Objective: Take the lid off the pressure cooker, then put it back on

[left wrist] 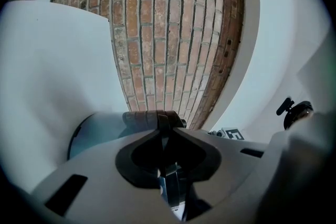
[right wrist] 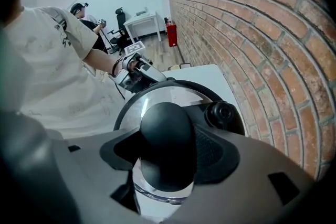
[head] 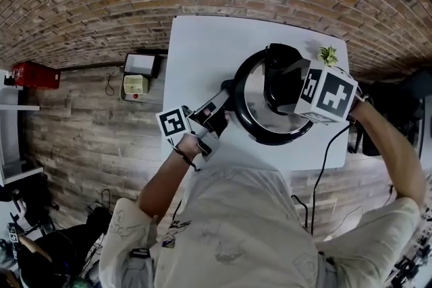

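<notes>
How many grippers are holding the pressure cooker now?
2. The left gripper is closed on the side handle, at the pressure cooker's lower left in the head view. The right gripper is closed on the black knob atop the lid.

A pale cream short-sleeved shirt [head: 236, 233] with faint grey print covers the person. The left gripper [left wrist: 166, 126] and right gripper [right wrist: 168, 149] have light grey shells and black jaw pads; each carries a white cube [head: 327, 96] with black square markers. A thin black cable [head: 325, 165] trails from the right one.
</notes>
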A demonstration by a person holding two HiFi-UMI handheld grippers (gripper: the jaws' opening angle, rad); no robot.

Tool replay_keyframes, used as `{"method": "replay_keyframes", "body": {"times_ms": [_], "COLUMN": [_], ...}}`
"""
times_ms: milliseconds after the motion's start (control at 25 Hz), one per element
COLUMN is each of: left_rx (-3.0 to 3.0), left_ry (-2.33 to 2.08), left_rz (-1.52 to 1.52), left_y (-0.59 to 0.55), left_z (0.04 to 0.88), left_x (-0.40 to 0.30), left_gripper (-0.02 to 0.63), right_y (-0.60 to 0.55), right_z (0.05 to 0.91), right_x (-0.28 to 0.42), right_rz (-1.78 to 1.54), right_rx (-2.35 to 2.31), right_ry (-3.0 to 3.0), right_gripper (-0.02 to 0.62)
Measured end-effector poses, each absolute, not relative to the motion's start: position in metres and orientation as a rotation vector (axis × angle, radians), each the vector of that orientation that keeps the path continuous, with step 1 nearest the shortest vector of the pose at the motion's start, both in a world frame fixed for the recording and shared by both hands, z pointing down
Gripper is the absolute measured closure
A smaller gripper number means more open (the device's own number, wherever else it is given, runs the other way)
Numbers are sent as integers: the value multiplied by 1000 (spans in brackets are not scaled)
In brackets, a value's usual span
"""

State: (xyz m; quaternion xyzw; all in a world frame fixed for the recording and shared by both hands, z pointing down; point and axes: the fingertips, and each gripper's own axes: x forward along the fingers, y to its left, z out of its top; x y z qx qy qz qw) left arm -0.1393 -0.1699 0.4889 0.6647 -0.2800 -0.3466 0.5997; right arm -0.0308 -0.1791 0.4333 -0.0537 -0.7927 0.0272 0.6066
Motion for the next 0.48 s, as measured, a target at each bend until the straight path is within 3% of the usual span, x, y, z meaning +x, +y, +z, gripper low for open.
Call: {"method": "replay_keyframes", "body": {"times_ms": [480], "left_rx": [1513], "left_ry": [-700], "left_rz": [-884], "left_y": [-169], "left_z": [490], "left_x": [-143], "left_gripper": [534], "right_y": [-194], "right_z": [435], "right_x": [-31], "right_rz": [408], "right_rx": [354], "right_ry": [-1861], "right_gripper": [288]}}
